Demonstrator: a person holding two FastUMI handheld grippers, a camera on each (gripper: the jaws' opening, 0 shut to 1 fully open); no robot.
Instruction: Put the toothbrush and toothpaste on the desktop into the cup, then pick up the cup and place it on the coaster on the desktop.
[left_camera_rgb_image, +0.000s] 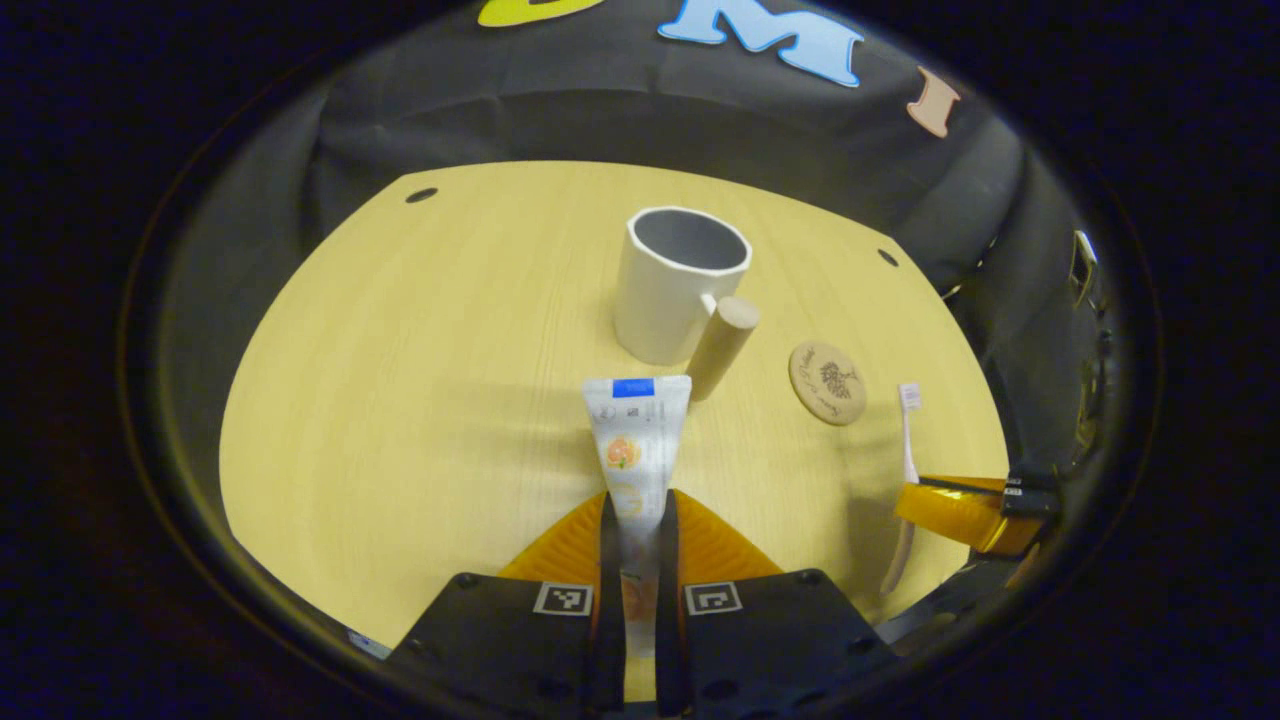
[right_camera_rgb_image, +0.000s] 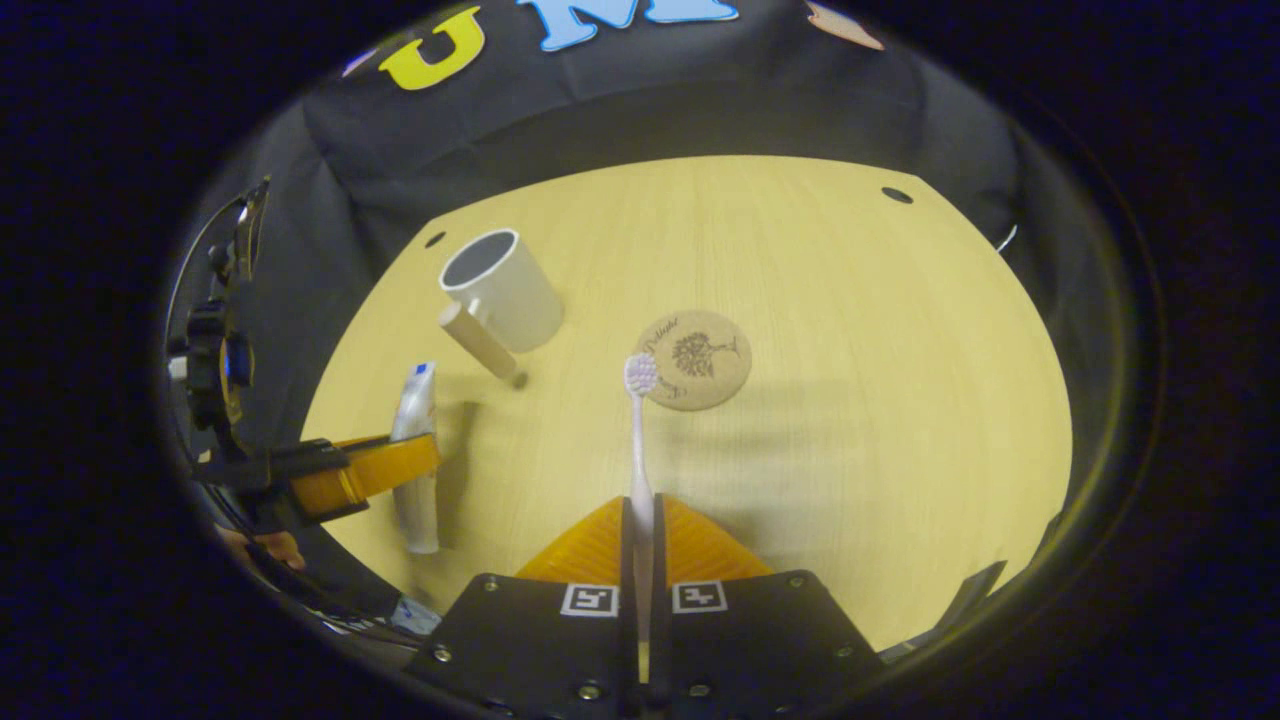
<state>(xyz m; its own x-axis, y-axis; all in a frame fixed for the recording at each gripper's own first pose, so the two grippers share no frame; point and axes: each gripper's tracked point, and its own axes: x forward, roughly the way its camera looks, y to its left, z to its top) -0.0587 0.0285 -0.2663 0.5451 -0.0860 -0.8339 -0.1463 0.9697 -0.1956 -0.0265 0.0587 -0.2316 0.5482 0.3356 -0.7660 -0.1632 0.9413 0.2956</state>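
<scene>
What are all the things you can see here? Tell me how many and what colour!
table: 1, pale yellow wood grain, under everything, dark holes near its far corners
cup: 1, white with a tan handle, upright and empty on the table
coaster: 1, round, tan with a dark print, flat on the table beside the cup
toothpaste: 1, white tube with a blue band, held in the left gripper
toothbrush: 1, pale, bristles pointing away, held in the right gripper
hand: part of 1, behind the left gripper
left gripper: 1, shut on the toothpaste
right gripper: 1, shut on the toothbrush
</scene>
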